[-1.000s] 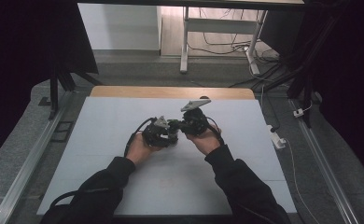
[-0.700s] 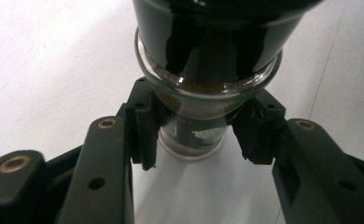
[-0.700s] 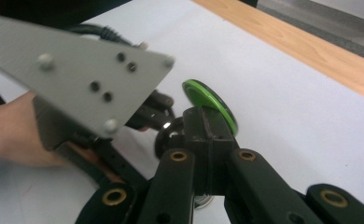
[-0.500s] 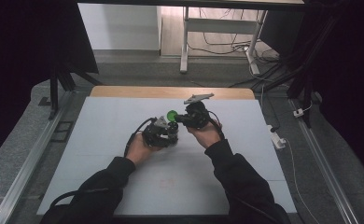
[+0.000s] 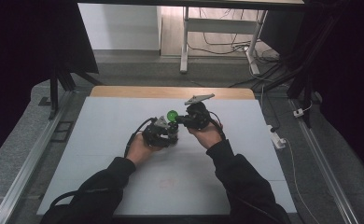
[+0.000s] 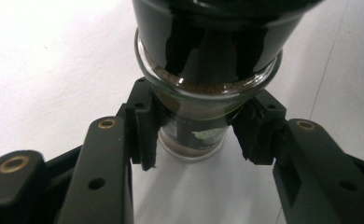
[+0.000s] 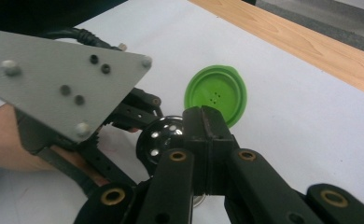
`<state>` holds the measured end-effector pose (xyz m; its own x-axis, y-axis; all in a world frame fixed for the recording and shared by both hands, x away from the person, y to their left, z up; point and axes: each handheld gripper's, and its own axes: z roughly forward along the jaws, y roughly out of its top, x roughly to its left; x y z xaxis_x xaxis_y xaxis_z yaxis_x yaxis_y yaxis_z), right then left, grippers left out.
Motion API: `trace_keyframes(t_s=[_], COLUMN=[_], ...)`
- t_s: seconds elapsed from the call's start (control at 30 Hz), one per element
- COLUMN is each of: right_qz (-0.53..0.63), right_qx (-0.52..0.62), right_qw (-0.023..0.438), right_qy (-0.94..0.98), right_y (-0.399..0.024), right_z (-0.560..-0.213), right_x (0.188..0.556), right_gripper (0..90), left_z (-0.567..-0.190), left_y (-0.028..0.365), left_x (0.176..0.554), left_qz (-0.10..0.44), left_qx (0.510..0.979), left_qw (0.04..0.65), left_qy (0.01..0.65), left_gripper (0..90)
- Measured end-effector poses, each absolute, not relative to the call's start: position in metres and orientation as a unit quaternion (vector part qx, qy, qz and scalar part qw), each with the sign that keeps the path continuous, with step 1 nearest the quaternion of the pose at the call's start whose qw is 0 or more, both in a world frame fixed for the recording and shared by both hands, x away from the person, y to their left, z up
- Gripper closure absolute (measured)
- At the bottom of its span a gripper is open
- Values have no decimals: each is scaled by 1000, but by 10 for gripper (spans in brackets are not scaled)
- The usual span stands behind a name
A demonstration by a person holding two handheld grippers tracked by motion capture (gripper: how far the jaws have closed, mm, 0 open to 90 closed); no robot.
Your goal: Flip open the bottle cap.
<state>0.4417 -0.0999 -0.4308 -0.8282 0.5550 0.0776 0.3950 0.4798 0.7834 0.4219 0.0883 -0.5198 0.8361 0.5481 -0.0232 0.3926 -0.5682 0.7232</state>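
We work over a white table (image 5: 101, 140), which gives the glass jar a flat, steady base. Our left gripper (image 6: 194, 140) clamps the spice jar (image 6: 194, 135) low on its glass body, jaws pressed to either side, so the jar stays braced near the table's middle while the top is worked. Brown powder shows inside it, under a black perforated shaker top (image 7: 164, 135). Our right gripper (image 7: 210, 126) stands just above, jaws pinched together with no gap; they seem to nip the edge of the green flip lid (image 7: 216, 95), which is swung up and back, probably to expose the holes for shaking.
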Motion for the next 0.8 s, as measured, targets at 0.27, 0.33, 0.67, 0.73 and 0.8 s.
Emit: trace_keyframes(t_s=[0.27,0.33,0.67,0.73,0.8], right_qz=[429,428,428,429,431], right_qx=[275,275,281,281,282], right_qw=[98,99,94,92,91], right_qy=[855,855,854,854,852], right_y=[-104,-105,-110,-111,-112], right_z=[-427,-427,-426,-426,-427], right_x=[433,431,421,418,416], right_gripper=[745,715,525,488,448], left_z=[-518,-516,-510,-508,-507], left_y=[89,90,94,96,97], left_x=[424,424,420,419,418], left_qz=[98,94,71,62,52], left_qx=[880,881,882,882,882], left_qw=[376,374,367,368,366], left_qy=[271,275,287,289,292], left_gripper=[468,414,243,225,185])
